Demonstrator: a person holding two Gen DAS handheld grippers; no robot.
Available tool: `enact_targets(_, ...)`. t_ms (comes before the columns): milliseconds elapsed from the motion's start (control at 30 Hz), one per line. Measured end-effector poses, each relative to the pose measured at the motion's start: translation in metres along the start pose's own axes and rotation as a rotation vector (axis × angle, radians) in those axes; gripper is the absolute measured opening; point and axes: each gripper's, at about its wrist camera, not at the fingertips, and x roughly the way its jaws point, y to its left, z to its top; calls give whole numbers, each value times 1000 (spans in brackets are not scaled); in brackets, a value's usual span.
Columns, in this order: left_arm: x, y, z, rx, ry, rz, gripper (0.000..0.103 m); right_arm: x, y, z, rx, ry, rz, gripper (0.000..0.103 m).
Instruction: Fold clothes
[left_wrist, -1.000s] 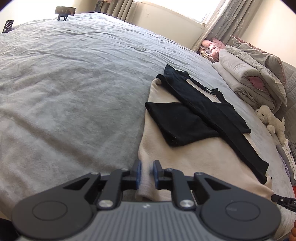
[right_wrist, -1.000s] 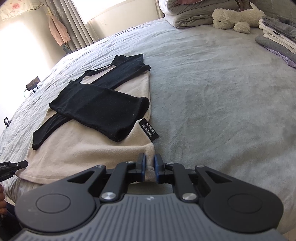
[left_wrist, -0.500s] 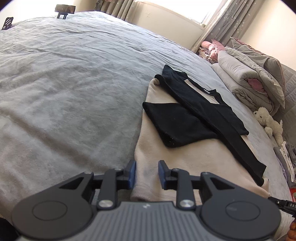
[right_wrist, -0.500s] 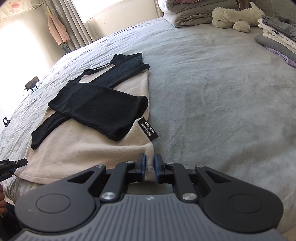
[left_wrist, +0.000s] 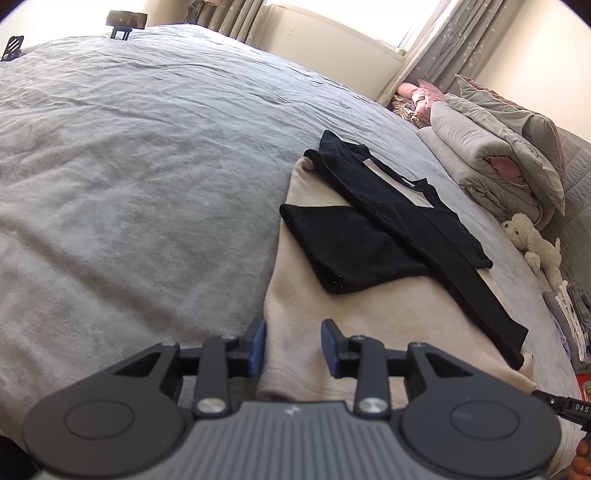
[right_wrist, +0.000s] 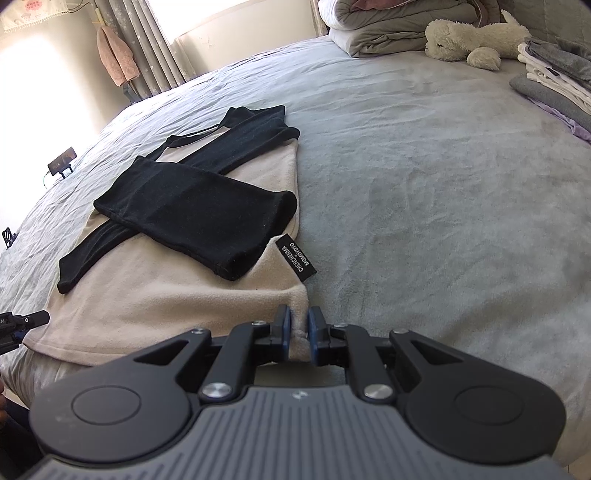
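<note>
Right wrist view shows the right gripper (right_wrist: 298, 326) pinching a hem corner of the beige fleece top with black sleeves (right_wrist: 155, 291), which lies flat at the grey bed's (right_wrist: 424, 184) near edge. The left gripper (left_wrist: 293, 345) gapes around the other corner, so regripping seems next.

Each gripper is built alike. On the left gripper (left_wrist: 293, 346), black linkage arms are pinned by silver screws to a grey ribbed housing flanked by two round black discs. Blue pads are fitted on the fingertips (left_wrist: 256, 346). The right gripper (right_wrist: 298, 330) is marked with a small white logo at 6 o'clock of its fingers.
</note>
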Motion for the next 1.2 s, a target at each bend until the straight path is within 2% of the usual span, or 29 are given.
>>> enact_targets(133,0,-1,0,5,-2,-3,41,0,0,0,3,0,1,16)
enact_targets(933,1,-5,-1,20,-11,3,43,1,1,0,-2,-1,-8,18)
enact_targets(1200,-3,0,1,-3,-13,6,43,-1,1,0,-3,-6,-9,19)
